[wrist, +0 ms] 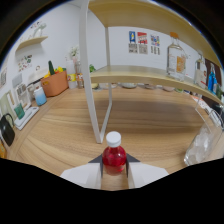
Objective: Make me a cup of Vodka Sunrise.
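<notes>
A small bottle of red liquid with a white cap stands upright between my two fingers. My gripper is shut on it, the dark pads pressing on both sides of its body. The wooden tabletop spreads out beyond the bottle. I cannot tell whether the bottle's base touches the table. A tall clear glass bottle stands on the wooden shelf at the far right, beyond the fingers.
A white shelf post rises just ahead of the bottle. A crumpled clear plastic item lies to the right. An orange pot, a pale blue cup and a black bag line the left side. A blue bottle stands on the shelf.
</notes>
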Available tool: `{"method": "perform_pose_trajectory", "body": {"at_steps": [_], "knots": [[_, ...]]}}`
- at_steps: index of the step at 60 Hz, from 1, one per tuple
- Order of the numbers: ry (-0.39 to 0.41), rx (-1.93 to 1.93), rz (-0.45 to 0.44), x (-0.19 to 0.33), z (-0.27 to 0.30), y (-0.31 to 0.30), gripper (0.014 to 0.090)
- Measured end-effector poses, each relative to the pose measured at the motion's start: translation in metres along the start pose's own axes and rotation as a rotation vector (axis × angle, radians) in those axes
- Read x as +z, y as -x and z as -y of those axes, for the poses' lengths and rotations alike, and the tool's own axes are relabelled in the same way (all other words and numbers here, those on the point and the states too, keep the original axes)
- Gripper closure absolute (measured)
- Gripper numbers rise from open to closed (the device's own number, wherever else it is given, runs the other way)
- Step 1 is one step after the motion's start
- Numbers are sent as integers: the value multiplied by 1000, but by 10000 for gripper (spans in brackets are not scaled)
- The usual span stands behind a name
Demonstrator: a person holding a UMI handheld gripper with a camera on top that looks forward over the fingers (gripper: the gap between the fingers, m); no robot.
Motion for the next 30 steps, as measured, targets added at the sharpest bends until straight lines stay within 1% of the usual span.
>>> {"method": "perform_pose_trajectory", "body": {"at_steps": [1, 5, 8, 11, 14, 15, 17, 19, 22, 30], "knots": [[-1, 0, 3, -1, 0, 1, 676], [-10, 1, 25, -6, 1, 4, 577], [-17, 0, 44, -13, 4, 7, 520], [-18, -1, 60, -22, 7, 10, 369], [-24, -1, 80, -34, 13, 12, 201], [-28, 0, 83, -39, 15, 12, 178], [-39, 5, 87, -50, 22, 11, 195], [-55, 8, 93, -64, 30, 11, 187], [-89, 11, 100, -85, 44, 8, 196], [-187, -4, 100, -139, 76, -19, 180]]}}
